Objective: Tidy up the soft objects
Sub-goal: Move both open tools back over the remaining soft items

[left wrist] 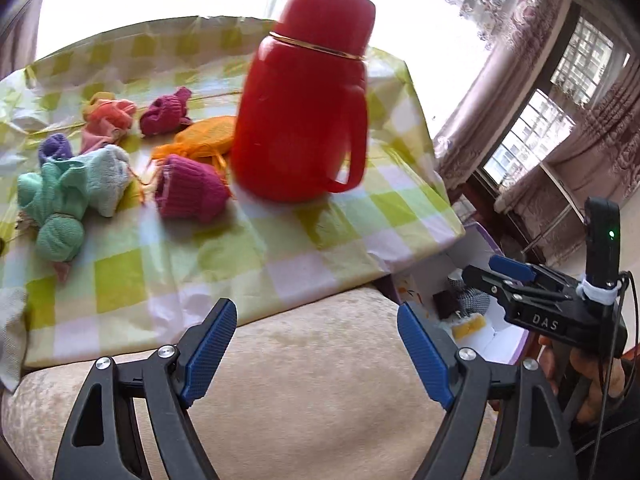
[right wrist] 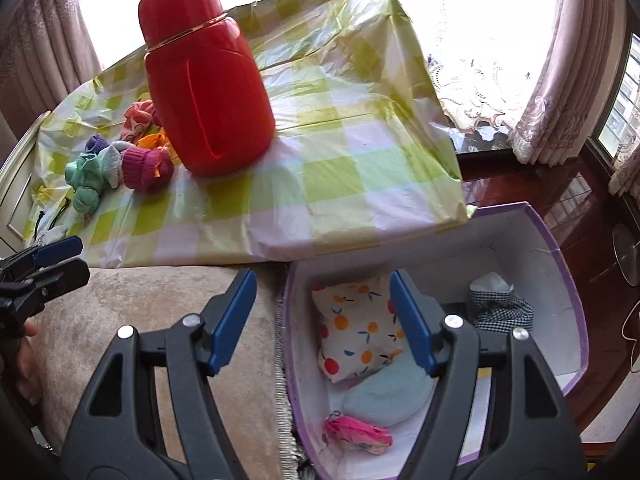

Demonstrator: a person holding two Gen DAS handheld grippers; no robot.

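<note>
Several rolled socks lie on the checked tablecloth [left wrist: 224, 256]: a magenta one [left wrist: 188, 192], a green one [left wrist: 52, 208], a pale one [left wrist: 108, 176], a purple one [left wrist: 54, 148], a pink-orange one [left wrist: 108, 116] and an orange pouch [left wrist: 208, 136]. My left gripper [left wrist: 316, 340] is open and empty over the beige cushion [left wrist: 312, 392]. My right gripper [right wrist: 324, 320] is open and empty above the white box [right wrist: 556, 280], which holds a fruit-print pouch [right wrist: 356, 332], a blue sock [right wrist: 388, 396], a pink item [right wrist: 356, 436] and a checked cloth [right wrist: 500, 308].
A large red thermos [left wrist: 304, 96] stands on the table right of the socks; it also shows in the right wrist view [right wrist: 208, 92]. The box sits below the table's right edge. Curtains and windows stand behind. The floor is dark wood [right wrist: 580, 184].
</note>
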